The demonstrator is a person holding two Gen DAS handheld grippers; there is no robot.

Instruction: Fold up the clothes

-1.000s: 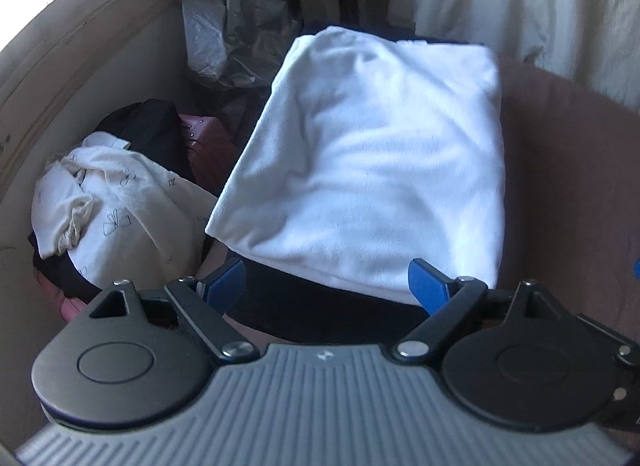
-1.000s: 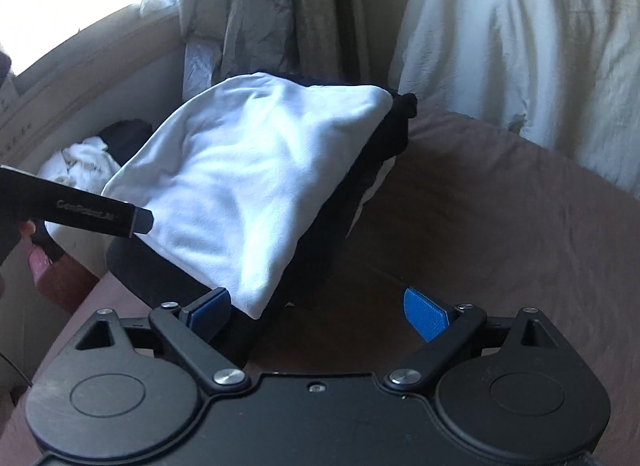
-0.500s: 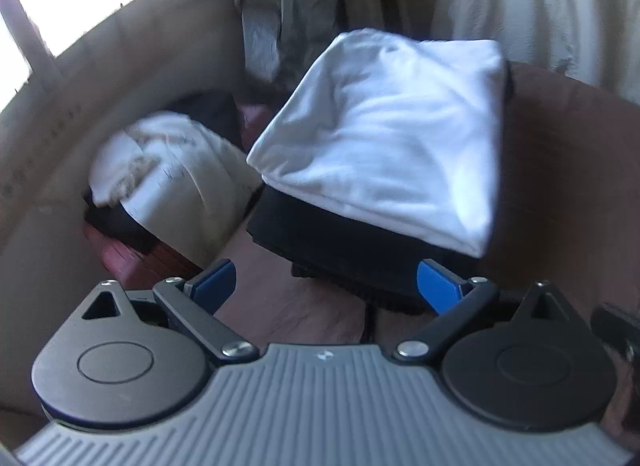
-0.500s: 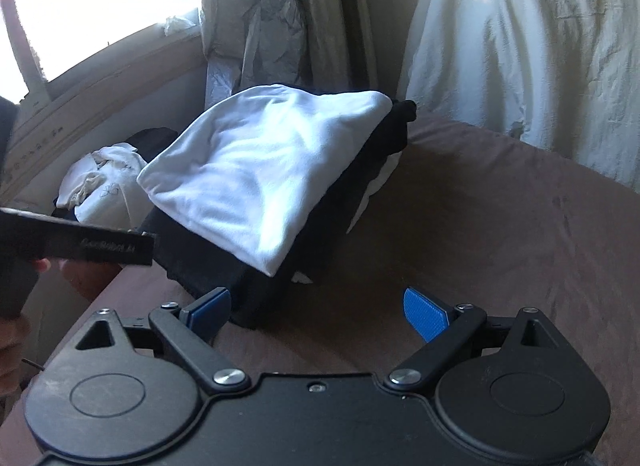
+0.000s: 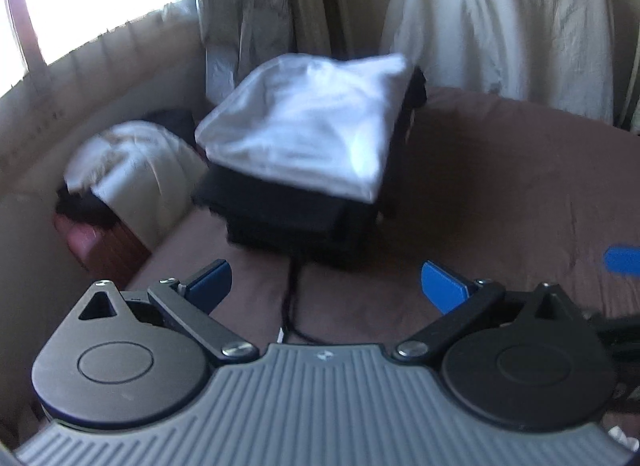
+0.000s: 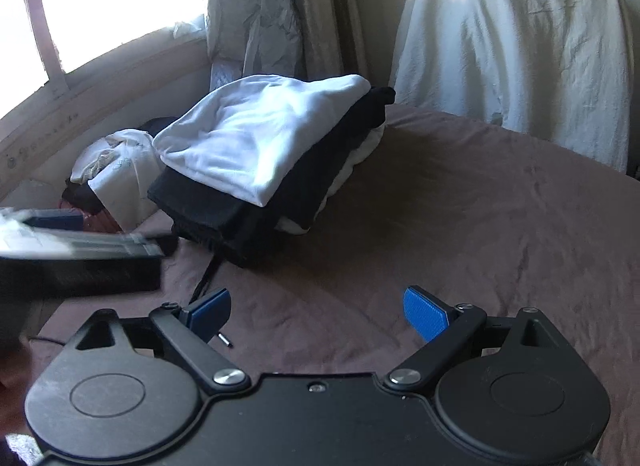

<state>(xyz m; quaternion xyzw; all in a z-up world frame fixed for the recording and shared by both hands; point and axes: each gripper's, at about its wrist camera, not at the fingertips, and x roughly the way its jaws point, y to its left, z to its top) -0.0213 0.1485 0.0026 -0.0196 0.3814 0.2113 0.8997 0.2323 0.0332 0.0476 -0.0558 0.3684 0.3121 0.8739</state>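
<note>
the folded white shirt [image 5: 308, 125] tops a dark stack [image 6: 224, 209] on the bed [image 6: 480, 225], well ahead of the left tool [image 5: 326, 286], opening on nothing, and the right tool [image 6: 320, 310], spread wide, empty.

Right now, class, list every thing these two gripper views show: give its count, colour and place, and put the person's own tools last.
Folded garment: one, white, on top of the stack.
Folded garments: several, black, beneath it; number unclear.
Cord: one, black, trailing from the stack's near edge.
Crumpled clothes: one heap, cream over dark, left of the stack.
Bed cover: one, brown, under everything.
Draped sheet: one, off-white, behind on the right.
Curtains: grey and tan, beside the window.
Left gripper: one, blue pads, opening, nothing between.
Right gripper: one, blue pads, open, empty.
</note>
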